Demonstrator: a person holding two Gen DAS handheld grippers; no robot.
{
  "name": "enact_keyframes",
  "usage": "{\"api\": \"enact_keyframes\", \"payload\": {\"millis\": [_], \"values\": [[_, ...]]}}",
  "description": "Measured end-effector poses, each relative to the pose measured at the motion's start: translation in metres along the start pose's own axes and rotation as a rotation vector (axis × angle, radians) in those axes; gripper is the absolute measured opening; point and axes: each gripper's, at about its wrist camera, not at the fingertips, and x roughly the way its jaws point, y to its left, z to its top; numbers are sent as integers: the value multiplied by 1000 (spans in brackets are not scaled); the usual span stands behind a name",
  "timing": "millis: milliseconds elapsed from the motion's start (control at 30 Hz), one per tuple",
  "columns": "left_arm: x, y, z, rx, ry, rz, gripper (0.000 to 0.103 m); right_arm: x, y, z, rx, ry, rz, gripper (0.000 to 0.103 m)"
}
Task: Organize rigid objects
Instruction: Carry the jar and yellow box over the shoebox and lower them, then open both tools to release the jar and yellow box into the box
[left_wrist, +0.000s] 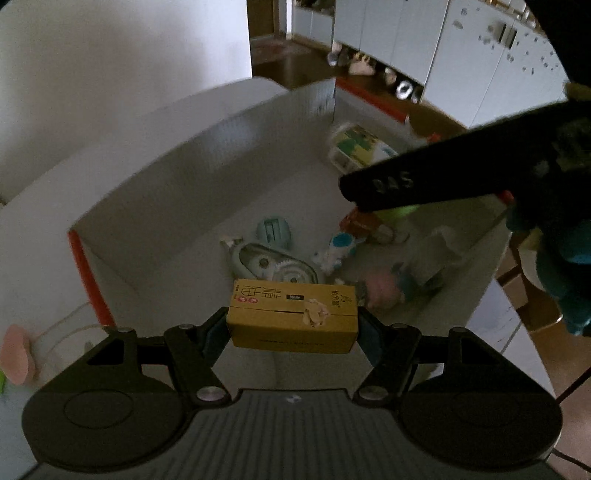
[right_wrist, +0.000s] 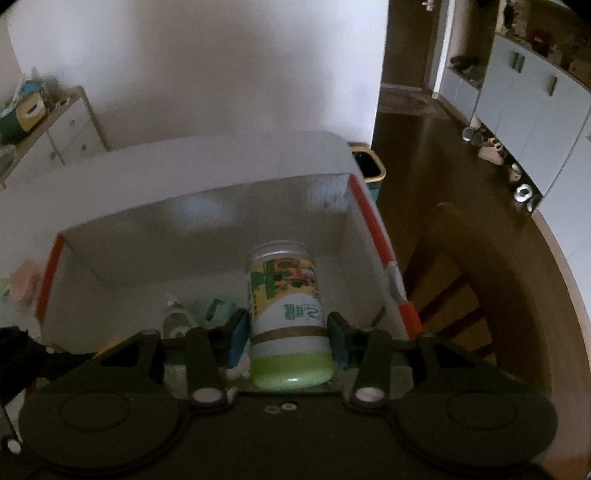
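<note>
Left gripper (left_wrist: 292, 325) clamps yellow carton (left_wrist: 293, 319) endwise above white box (left_wrist: 184, 177) | right gripper (right_wrist: 288, 338) squeezes jar (right_wrist: 288, 314) mid-body | carton likely light, crushable; jar rigid, slippery

A white cardboard box (left_wrist: 207, 177) fills mid-frame — on its floor lie a tape dispenser (left_wrist: 275, 264) and small clutter.
</note>
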Motion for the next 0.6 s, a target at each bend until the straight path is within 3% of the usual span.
{"api": "enact_keyframes", "payload": {"millis": [367,600], "values": [[25,11,8,-92,107,8,71,24,17,6,-91,54,50,45],[37,10,9,-106,158,13,71,24,23,7,-128,68,33,46]]}}
